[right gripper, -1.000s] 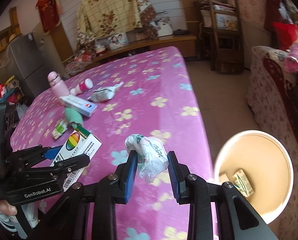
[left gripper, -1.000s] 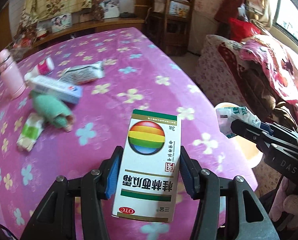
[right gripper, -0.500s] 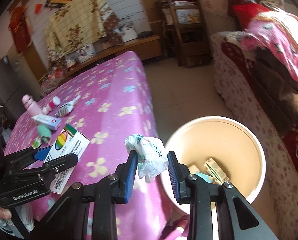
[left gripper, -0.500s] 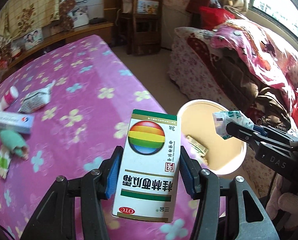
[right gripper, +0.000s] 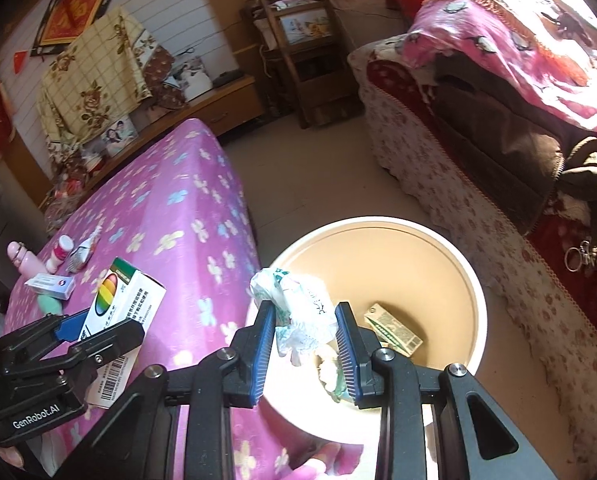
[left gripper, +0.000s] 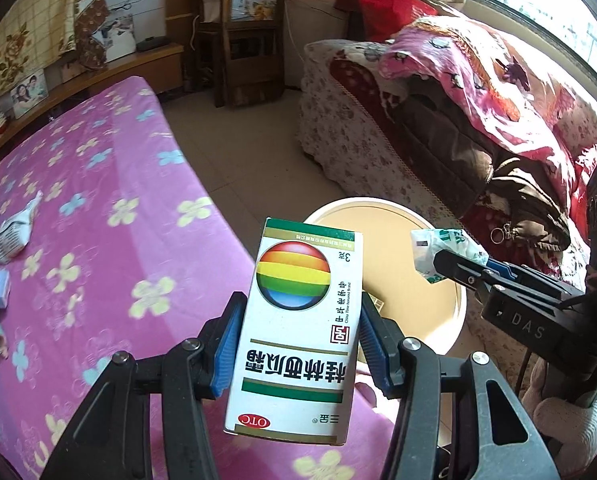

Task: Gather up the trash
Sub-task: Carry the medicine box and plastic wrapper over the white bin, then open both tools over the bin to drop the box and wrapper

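Note:
My left gripper (left gripper: 296,340) is shut on a white medicine box (left gripper: 298,328) with a rainbow ball on it, held over the bed's edge beside a round cream bin (left gripper: 454,300). That box (right gripper: 118,312) and the left gripper (right gripper: 98,328) also show at the left of the right wrist view. My right gripper (right gripper: 304,340) is shut on a crumpled white and green wrapper (right gripper: 302,308), held above the near rim of the bin (right gripper: 474,284). The bin holds a small green carton (right gripper: 394,330) and other scraps. The wrapper (left gripper: 442,248) and right gripper (left gripper: 458,270) appear at the right of the left wrist view.
A pink flowered bed cover (left gripper: 98,240) carries a silver packet (left gripper: 14,232), a blue-white box (right gripper: 50,284), a green object (right gripper: 48,304), a pink bottle (right gripper: 22,260) and a small white bottle (right gripper: 60,254). A sofa (right gripper: 498,128) under blankets flanks the bin. A wooden shelf (left gripper: 250,36) stands behind.
Both grippers have swung rightward from over the bed to the bin, each still holding its item. The bin has come much closer under the right gripper.

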The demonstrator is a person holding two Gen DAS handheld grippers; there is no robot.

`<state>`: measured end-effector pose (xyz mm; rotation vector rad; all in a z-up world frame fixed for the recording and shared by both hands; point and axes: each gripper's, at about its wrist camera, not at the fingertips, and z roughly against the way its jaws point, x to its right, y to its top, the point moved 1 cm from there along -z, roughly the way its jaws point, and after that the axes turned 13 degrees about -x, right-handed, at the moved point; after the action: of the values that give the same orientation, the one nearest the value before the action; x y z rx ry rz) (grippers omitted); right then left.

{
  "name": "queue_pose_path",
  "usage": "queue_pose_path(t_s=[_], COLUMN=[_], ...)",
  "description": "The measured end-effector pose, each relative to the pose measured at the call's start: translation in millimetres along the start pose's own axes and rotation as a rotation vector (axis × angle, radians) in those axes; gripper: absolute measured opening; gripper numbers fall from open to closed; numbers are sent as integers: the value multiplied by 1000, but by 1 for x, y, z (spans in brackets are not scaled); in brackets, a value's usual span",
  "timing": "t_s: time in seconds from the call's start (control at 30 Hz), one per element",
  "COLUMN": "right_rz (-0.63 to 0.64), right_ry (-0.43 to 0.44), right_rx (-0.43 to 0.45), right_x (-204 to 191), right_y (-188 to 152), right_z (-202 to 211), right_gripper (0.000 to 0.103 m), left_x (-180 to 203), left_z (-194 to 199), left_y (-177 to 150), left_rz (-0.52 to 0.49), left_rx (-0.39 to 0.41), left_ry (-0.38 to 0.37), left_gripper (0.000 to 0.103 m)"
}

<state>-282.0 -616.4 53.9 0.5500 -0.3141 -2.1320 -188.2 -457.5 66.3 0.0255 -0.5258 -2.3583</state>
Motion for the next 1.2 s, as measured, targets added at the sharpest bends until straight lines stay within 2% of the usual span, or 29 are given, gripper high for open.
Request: queue_pose_path(t_s=[0.17, 0.8, 0.9, 0.93, 0.97, 1.2], right_rz=[-16, -88, -119, -130, -141, -149], right_ry=[-41, -62, -68, -62, -56, -54], right_rx=[3, 2, -4, -7, -7, -5], right_x=[9, 23, 29, 31, 33, 35], right_y=[1, 2, 4, 4, 4, 5], right_z=[-2, -8, -10, -11, -11, -11], right_gripper=[34, 35, 41, 58, 67, 67], left_x=[8, 14, 12, 12, 11, 12], left_z=[-11, -36, -38, -38, -38, -40], left_y=[8, 25, 25, 25, 25, 25], left_rz=[-10, -9, -6, -4, -4, -1], left_rx=[-12, -24, -22, -21, -19, -12], left_ry=[-5, -55, -64, -67, -72, -95], left_gripper=[56, 56, 56, 56, 56, 62])
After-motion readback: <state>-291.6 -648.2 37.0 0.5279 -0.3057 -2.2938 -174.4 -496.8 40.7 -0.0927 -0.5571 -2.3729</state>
